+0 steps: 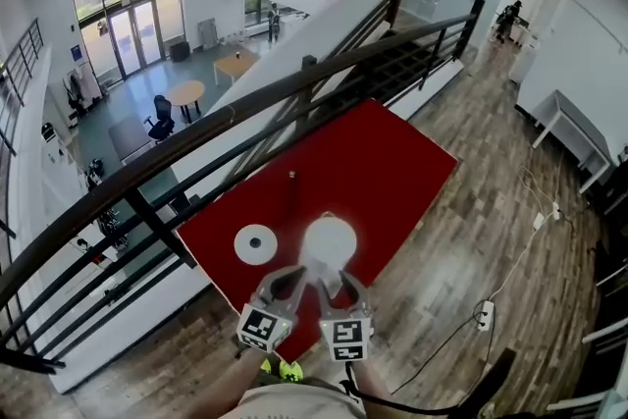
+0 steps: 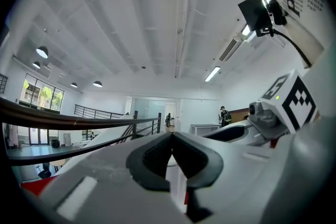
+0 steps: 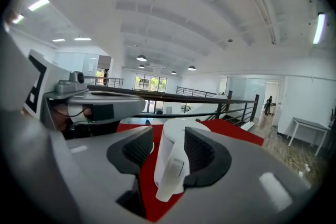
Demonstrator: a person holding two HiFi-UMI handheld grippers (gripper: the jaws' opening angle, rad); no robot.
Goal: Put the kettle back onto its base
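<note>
The red table (image 1: 392, 162) runs along the railing, and the action sits at its near edge. The white kettle (image 1: 329, 242) stands on the red top, not on its base. The round white base (image 1: 255, 243) lies bare just beside it, toward the table's left corner, with a strip of red between the 2.

The right claw (image 3: 169, 136) is spread wide with the kettle's handle side between its 2 pads. My read is that it is lined up to take the handle for the short hop over to the base. Red shows between the left pad and the kettle, so there is no grip yet. Whether the right pad touches, I cannot tell.

The left claw (image 2: 172, 139) is closed on nothing, tips together, held level next to its partner, likely just keeping clear.

From above, both claws cover the table's near edge. The kettle's foot is hidden, and a thin dark upright thing (image 1: 291, 178) mid-table is too small to name.
</note>
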